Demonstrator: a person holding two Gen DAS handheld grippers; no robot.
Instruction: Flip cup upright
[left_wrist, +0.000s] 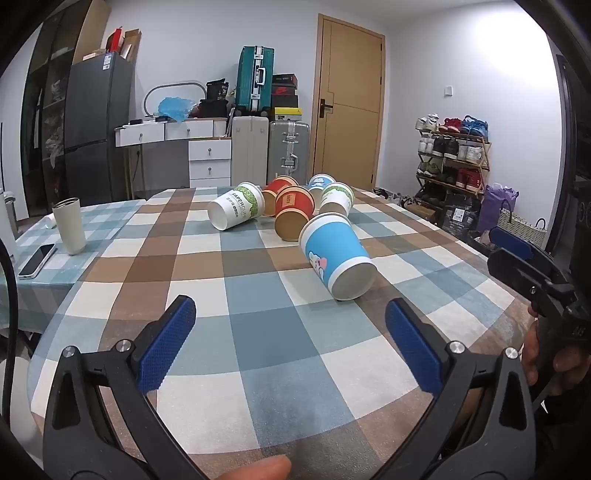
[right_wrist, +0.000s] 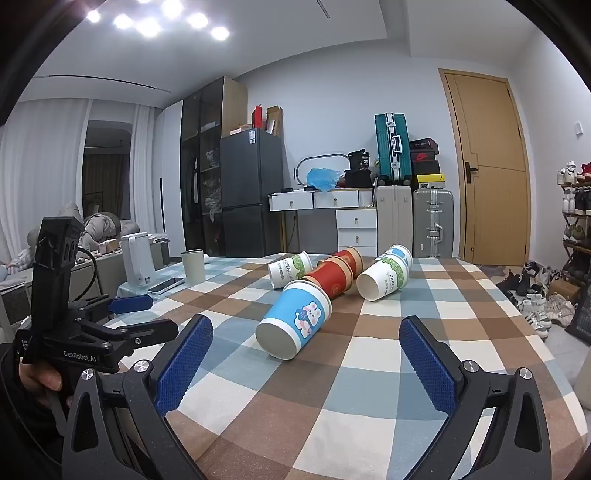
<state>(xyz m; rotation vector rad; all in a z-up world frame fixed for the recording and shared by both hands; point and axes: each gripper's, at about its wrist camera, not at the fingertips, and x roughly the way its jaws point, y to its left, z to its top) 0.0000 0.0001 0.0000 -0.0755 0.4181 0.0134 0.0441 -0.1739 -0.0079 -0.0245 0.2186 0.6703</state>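
Several paper cups lie on their sides on the checked tablecloth. The nearest is a blue cup with a rabbit print, its base toward me; it also shows in the right wrist view. Behind it lie a red cup, a white-and-green cup, another white-and-green cup and more. My left gripper is open and empty, low over the cloth, short of the blue cup. My right gripper is open and empty, with the blue cup just ahead between its fingers.
A cream tumbler stands upright at the table's left, with a phone beside it. A white kettle stands at the far left. The table edge drops to the floor at right, near a shoe rack.
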